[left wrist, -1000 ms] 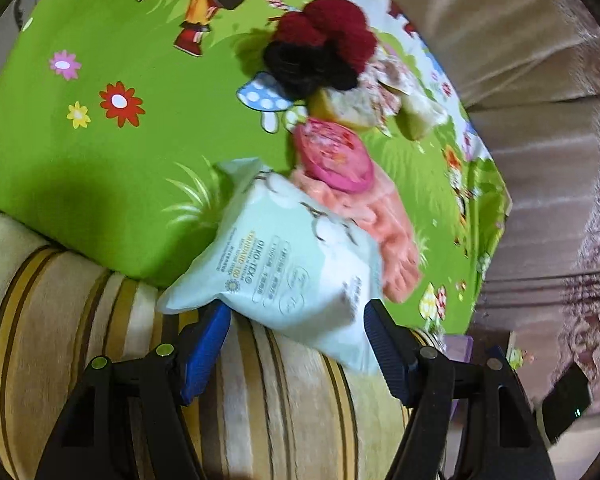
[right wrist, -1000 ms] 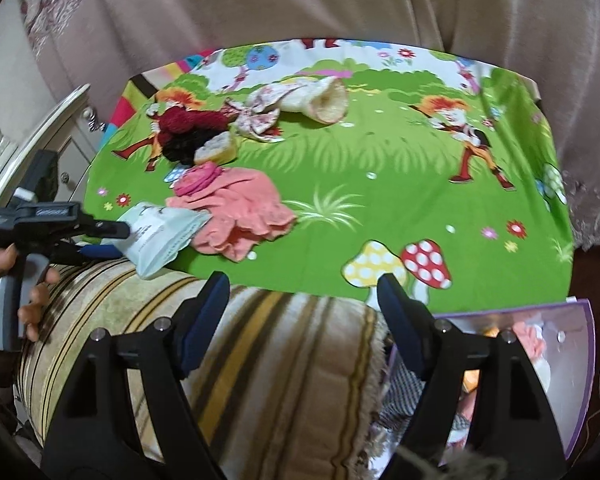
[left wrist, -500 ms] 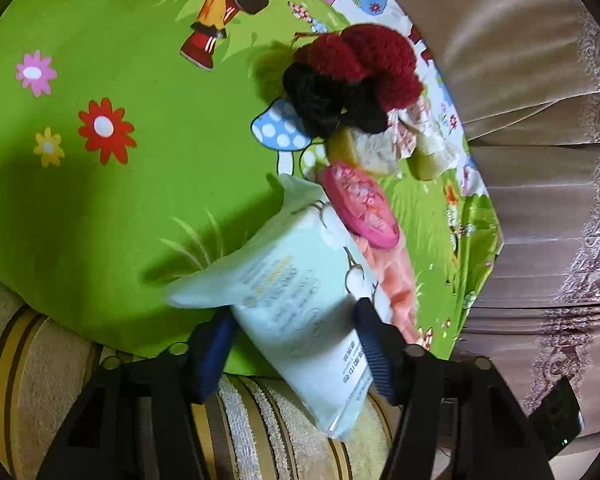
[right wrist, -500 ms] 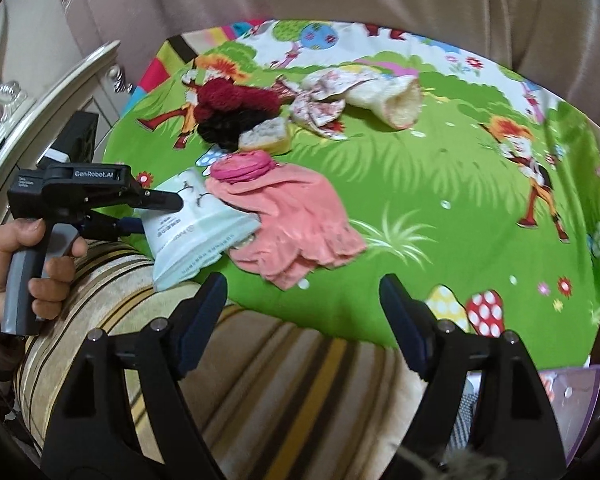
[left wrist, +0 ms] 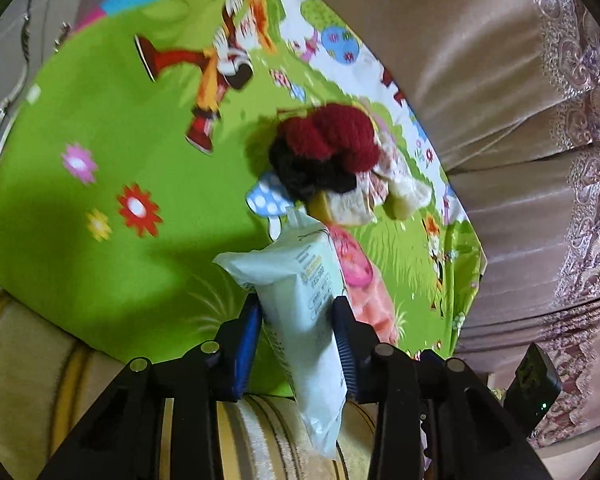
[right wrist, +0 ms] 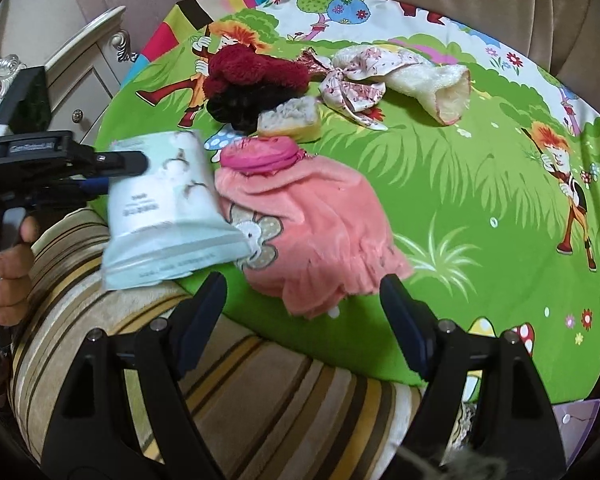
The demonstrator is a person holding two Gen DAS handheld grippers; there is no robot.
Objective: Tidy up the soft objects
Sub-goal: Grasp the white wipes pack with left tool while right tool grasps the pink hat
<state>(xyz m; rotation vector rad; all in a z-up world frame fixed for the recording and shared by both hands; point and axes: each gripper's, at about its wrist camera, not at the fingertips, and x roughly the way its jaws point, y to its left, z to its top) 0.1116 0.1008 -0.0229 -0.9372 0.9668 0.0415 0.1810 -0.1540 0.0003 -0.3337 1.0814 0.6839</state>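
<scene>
My left gripper (left wrist: 296,320) is shut on a pale blue soft pack of wipes (left wrist: 300,308), held tilted above the green cartoon mat (left wrist: 80,216); the pack also shows in the right wrist view (right wrist: 164,204). My right gripper (right wrist: 304,304) is open and empty, its fingers either side of the near edge of a pink fleece garment (right wrist: 312,232). Behind it lie a pink pouch (right wrist: 260,154), a yellow sponge (right wrist: 290,120), a red and black woolly bundle (right wrist: 248,80), a floral cloth (right wrist: 352,84) and a cream sock (right wrist: 440,84).
The mat lies on a striped beige cushion (right wrist: 236,392). Beige curtains (left wrist: 500,100) hang behind. A white cabinet (right wrist: 80,80) stands at the left. A purple box corner (right wrist: 576,420) shows at lower right.
My left gripper closed on the wipes pack and lifted it, turning it on edge. My right gripper moved forward and left, close up to the pink garment.
</scene>
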